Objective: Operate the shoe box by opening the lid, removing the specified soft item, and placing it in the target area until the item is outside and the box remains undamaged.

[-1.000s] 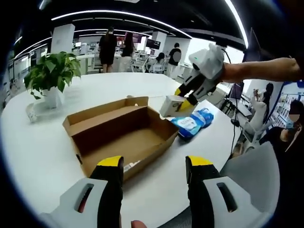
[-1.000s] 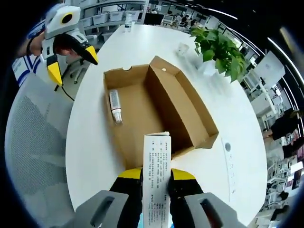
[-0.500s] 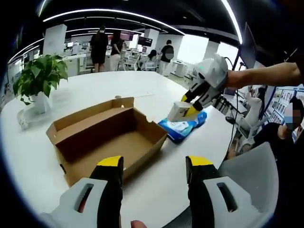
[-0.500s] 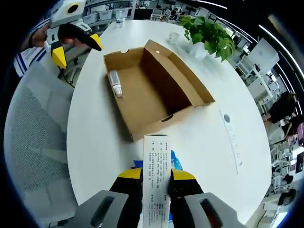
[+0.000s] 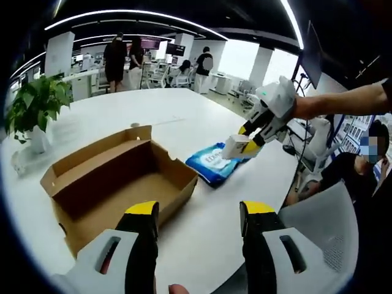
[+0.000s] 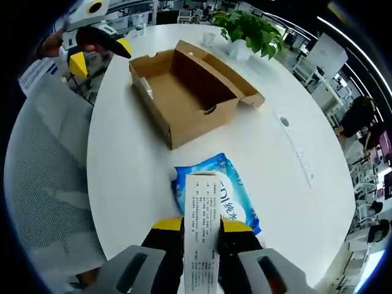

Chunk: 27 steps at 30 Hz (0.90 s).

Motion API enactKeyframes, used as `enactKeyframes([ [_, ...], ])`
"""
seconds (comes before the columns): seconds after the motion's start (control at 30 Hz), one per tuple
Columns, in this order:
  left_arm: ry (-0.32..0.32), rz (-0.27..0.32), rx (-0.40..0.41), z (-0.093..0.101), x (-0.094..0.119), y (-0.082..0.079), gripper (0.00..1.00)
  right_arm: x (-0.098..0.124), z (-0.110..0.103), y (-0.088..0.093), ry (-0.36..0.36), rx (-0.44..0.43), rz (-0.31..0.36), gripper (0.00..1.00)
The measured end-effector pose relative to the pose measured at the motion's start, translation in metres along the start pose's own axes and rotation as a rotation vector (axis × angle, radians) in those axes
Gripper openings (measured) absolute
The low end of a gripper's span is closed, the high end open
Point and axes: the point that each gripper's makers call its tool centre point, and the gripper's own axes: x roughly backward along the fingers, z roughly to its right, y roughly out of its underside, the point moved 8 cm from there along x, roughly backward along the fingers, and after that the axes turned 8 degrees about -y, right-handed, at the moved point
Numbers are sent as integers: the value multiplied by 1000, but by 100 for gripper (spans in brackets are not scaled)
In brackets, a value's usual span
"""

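While the right gripper (image 6: 200, 225) clamps a small white printed carton (image 6: 201, 214) at the bottom centre of the right gripper view, a blue wet-wipes pack (image 6: 215, 199) lies on the white table (image 6: 122, 165) just beyond it. Farther up sits the open cardboard shoe box (image 6: 184, 89), with a potted plant (image 6: 248, 27) at the top. At upper left, the left gripper (image 6: 95, 50) hangs with jaws parted, holding nothing
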Motion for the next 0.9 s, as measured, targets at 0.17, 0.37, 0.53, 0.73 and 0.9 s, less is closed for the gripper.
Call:
enactKeyframes([
  [0.17,14,-3,-13,8,-7,-5,54,7,-1,23,8,-37,-4,17],
  [0.37,30,-5,-24,19,-14,-9,54,10,-3,47,16,-75,-11,17],
  [0.53,36,-11,-29,25,-19,-7,54,12,-6,59,18,-100,-8,17],
  [0.73,35,-7,-25,29,-23,-8,54,14,-8,75,15,-121,-7,17],
  [0.9,31,-13,-21,30,-25,-5,54,17,-8,86,16,-122,-12,17],
])
